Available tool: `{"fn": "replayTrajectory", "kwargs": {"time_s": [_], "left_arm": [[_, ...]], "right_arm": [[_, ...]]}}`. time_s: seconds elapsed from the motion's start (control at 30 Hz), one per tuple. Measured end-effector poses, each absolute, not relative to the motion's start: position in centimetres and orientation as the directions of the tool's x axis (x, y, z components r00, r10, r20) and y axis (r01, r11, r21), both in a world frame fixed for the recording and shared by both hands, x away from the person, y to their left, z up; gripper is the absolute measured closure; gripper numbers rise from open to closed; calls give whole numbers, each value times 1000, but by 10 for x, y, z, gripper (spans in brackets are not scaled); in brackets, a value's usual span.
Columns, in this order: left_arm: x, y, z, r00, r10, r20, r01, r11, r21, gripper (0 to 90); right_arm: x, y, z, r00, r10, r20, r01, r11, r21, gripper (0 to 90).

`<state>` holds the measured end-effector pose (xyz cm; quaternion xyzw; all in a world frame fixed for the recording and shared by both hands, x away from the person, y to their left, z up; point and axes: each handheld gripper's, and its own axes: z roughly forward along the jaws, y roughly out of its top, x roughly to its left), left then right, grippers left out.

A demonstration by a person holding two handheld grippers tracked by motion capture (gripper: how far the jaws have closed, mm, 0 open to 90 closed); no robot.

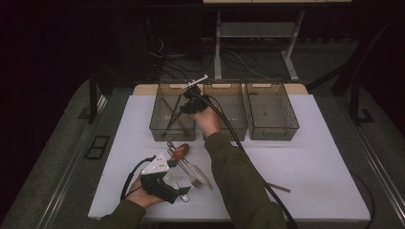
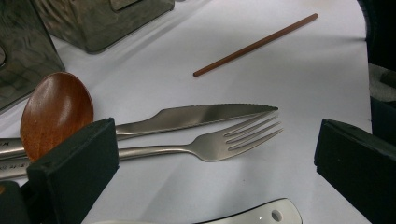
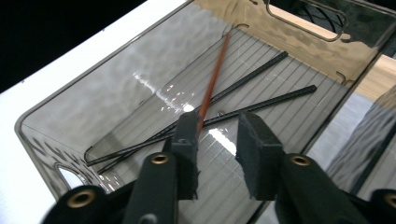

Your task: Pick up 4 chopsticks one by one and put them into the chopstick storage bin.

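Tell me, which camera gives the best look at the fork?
The left gripper view: the fork lies close and sharp beside the knife, tines plain. The high view shows it small and dim near the left gripper. The right gripper view looks into a bin instead.

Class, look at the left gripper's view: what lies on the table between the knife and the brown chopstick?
Nothing: in the left gripper view, bare white table separates the knife from the chopstick.
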<state>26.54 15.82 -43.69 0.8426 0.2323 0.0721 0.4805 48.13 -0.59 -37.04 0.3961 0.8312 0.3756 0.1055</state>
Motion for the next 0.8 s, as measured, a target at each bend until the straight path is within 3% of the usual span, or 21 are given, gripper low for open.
{"fn": "replayTrajectory", "kwargs": {"time_s": [0.3, 0.8], "left_arm": [[265, 159, -437, 882, 462, -97, 319, -431, 844, 0], [265, 158, -437, 880, 463, -105, 328, -432, 840, 0]], "right_arm": [[472, -20, -364, -709, 693, 135, 537, 406, 739, 530], [434, -62, -343, -776, 615, 140, 462, 404, 790, 464]]}}
